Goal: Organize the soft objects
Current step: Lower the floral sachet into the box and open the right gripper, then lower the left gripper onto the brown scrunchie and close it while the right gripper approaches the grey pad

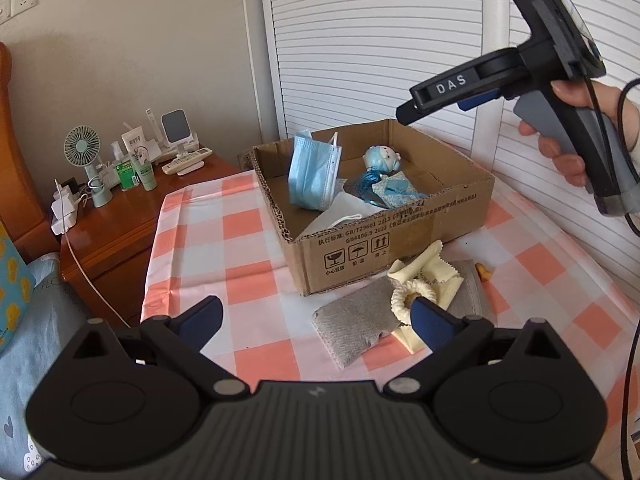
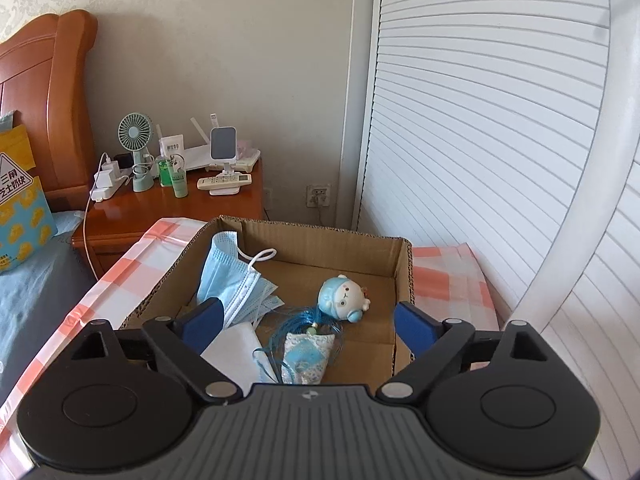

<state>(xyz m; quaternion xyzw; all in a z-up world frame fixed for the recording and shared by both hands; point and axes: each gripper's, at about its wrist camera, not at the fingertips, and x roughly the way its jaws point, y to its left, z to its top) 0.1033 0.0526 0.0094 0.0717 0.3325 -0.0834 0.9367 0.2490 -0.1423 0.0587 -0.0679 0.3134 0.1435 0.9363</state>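
A cardboard box stands on the checked tablecloth; in the right wrist view its far wall shows. Inside lie a blue face mask, a white mask, and a blue doll charm with a sachet. In front of the box lie a grey pouch, a cream cloth and a cream scrunchie. My left gripper is open and empty, low over the cloth by the pouch. My right gripper is open and empty, above the box.
A wooden nightstand at the left holds a small fan, bottles, chargers and a remote. White louvred doors stand behind the table. A bed with a blue sheet lies at the left. A small orange item lies right of the pouch.
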